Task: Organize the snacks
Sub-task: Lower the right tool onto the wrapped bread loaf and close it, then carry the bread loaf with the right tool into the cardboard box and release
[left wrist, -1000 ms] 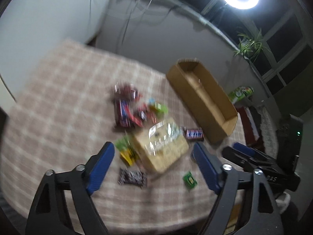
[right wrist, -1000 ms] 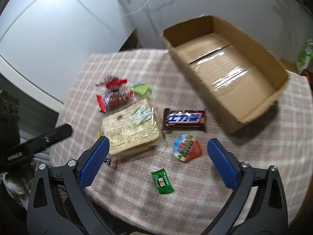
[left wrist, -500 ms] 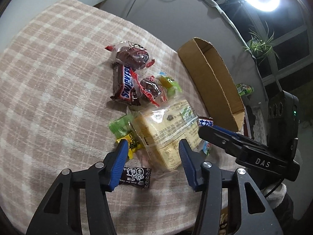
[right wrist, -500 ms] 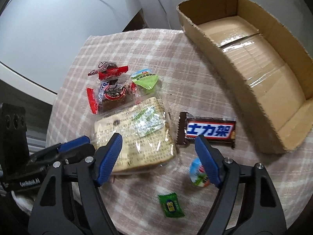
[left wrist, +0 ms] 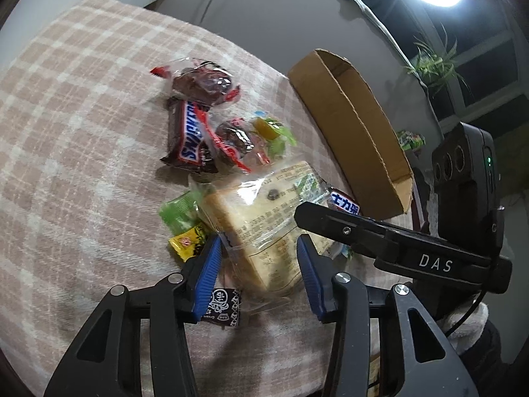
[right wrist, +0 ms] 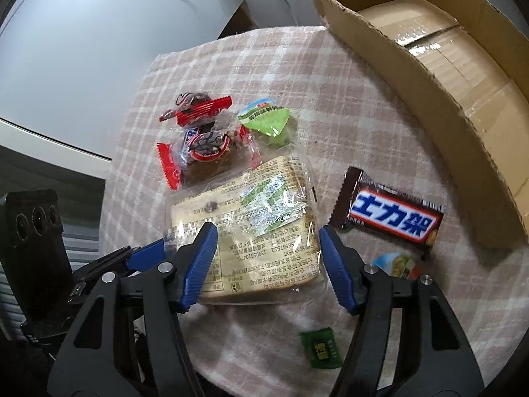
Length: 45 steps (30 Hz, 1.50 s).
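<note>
A clear-wrapped bread pack (left wrist: 264, 228) (right wrist: 251, 231) lies among snacks on the checked tablecloth (left wrist: 66, 132). My left gripper (left wrist: 258, 274) straddles its near end, jaws partly closed around it, pads close to its sides. My right gripper (right wrist: 267, 264) straddles the pack from the other side, its left pad on the wrapper, its right pad beside the edge. An empty cardboard box (right wrist: 446, 59) (left wrist: 350, 132) stands beyond. A Snickers bar (right wrist: 390, 211) lies right of the pack.
Red-wrapped cakes (left wrist: 205, 82) (right wrist: 201, 142), a second Snickers (left wrist: 188, 135), green jelly cups (right wrist: 267, 119), small green candy (right wrist: 320, 347), yellow candy (left wrist: 188, 241) and a black candy (left wrist: 224, 307) lie around. The table edge (right wrist: 264, 390) is near.
Both grippers moved down and in onto the bread pack and narrowed their jaws around it from opposite sides.
</note>
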{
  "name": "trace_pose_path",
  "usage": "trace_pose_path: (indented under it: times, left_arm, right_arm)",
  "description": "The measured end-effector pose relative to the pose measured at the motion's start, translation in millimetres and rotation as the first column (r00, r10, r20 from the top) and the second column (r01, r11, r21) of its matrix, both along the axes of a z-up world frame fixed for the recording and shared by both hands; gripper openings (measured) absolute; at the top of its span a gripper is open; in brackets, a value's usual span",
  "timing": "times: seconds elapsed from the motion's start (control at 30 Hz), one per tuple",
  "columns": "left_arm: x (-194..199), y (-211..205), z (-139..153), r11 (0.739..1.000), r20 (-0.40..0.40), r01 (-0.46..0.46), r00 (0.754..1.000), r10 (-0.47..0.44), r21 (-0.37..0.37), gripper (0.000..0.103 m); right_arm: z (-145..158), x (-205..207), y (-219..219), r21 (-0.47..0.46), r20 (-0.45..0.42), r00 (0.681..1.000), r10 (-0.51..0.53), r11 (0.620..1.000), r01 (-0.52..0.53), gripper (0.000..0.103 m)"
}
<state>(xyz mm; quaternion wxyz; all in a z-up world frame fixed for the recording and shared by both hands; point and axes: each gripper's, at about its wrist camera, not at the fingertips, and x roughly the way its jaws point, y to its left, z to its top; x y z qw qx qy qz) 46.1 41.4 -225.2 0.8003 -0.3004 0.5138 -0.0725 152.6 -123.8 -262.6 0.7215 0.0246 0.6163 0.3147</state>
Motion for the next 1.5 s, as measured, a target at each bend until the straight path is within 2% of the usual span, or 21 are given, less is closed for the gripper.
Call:
trace_pose_path:
  times: [0.17, 0.43, 0.67, 0.9, 1.17, 1.5]
  left_arm:
    - [1, -4, 9, 1.0, 0.017, 0.011, 1.0, -0.011, 0.025, 0.044]
    - [4, -11, 39, 0.998, 0.088, 0.034, 0.995, -0.039, 0.059, 0.044]
    - [26, -33, 66, 0.996, 0.159, 0.062, 0.985, -0.071, 0.064, 0.044]
    - [60, -67, 81, 0.991, 0.224, 0.118, 0.966, -0.129, 0.062, 0.044]
    - [103, -113, 86, 0.982, 0.264, 0.177, 0.946, -0.187, 0.061, 0.044]
    - [146, -151, 71, 0.974, 0.236, 0.215, 0.945, -0.227, 0.076, 0.044]
  right_arm:
    - [12, -9, -7, 0.021, 0.006, 1.0, -0.016, 1.0, 0.015, 0.065]
    - [52, -10, -25, 0.059, 0.067, 0.997, -0.048, 0.997, 0.044, 0.065]
    - [89, 4, -55, 0.07, 0.138, 0.986, -0.095, 0.994, 0.086, 0.065]
    - [109, 31, -96, 0.062, 0.183, 0.972, -0.148, 0.988, 0.139, 0.065]
    - [108, 74, -135, 0.048, 0.204, 0.962, -0.181, 0.983, 0.175, 0.065]
    - [84, 114, -166, 0.017, 0.195, 0.965, -0.173, 0.985, 0.173, 0.065]
